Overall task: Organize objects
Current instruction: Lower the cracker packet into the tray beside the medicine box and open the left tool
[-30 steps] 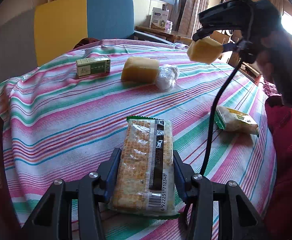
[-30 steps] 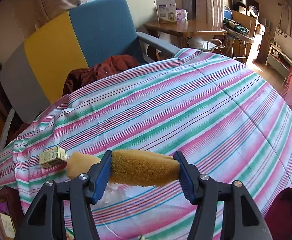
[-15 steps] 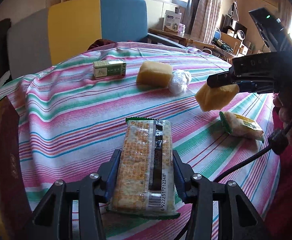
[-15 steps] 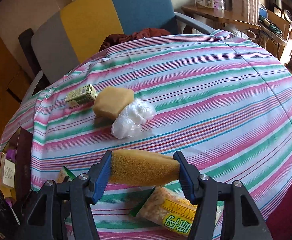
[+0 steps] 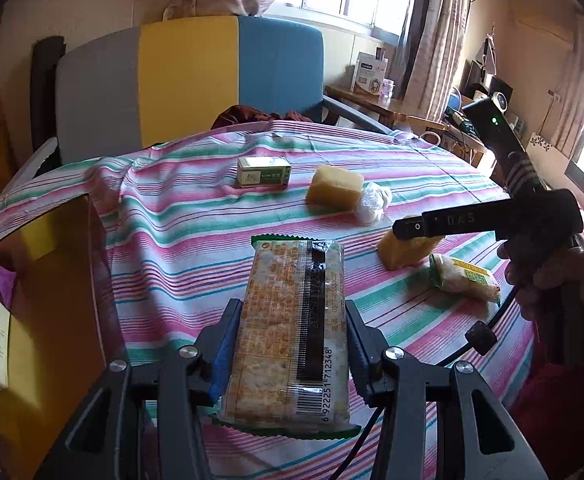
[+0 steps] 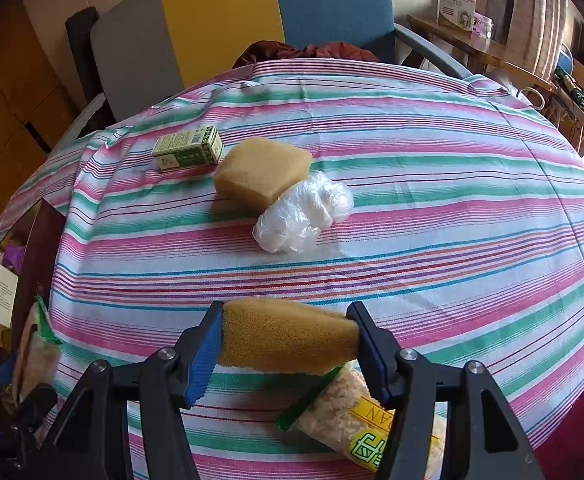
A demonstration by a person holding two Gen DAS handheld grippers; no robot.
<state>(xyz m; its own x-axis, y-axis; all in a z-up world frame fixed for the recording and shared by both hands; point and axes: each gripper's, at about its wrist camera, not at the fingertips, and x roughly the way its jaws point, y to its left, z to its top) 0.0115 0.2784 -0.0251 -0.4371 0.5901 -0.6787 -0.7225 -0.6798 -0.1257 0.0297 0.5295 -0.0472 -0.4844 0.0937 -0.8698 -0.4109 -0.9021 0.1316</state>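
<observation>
The right gripper (image 6: 286, 336), clamped on a sponge (image 6: 288, 334), had been lowered toward the striped tablecloth (image 6: 452, 200), just above a snack packet (image 6: 356, 420). The left gripper (image 5: 292, 344), clamped on a cracker packet (image 5: 292, 332), had been raised beside the open box (image 5: 44, 280). Both items appeared ready for placement.

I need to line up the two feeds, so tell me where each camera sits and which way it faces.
Left wrist: sits on the left gripper, looks down across the striped table toward the chair; shows its gripper shut on a cracker pack, plus the right gripper and hand.
Right wrist: sits on the right gripper, looks steeply down at the table; shows its gripper shut on a sponge.
Shared: green box, loose sponge, plastic bag.
</observation>
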